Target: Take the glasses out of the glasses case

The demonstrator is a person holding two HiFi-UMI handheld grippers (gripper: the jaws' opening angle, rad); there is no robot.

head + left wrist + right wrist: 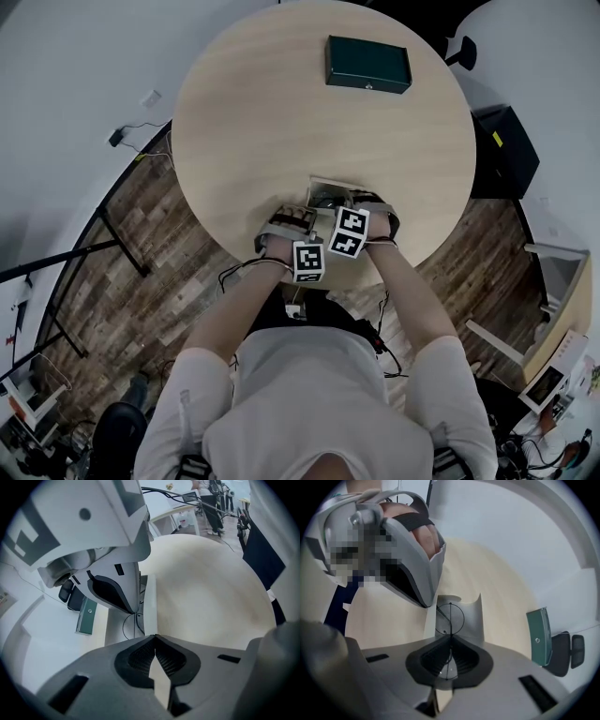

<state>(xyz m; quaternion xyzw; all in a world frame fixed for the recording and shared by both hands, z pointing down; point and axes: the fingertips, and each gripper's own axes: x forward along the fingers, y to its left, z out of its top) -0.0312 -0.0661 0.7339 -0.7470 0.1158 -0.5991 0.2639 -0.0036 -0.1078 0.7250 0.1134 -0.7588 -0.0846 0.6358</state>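
Risk: thin wire glasses (450,617) may slip or bend; my right gripper (451,639) pinches only their frame
Cause: my left gripper (155,637) clamps just the glasses case (150,606) edge; it could lift too

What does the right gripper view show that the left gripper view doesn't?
Only the right gripper view shows the glasses, pinched in the right hand-held gripper. Only the left gripper view shows how the left hand-held gripper clamps the case by its white edge. Both show the case, the green box and the wooden table.
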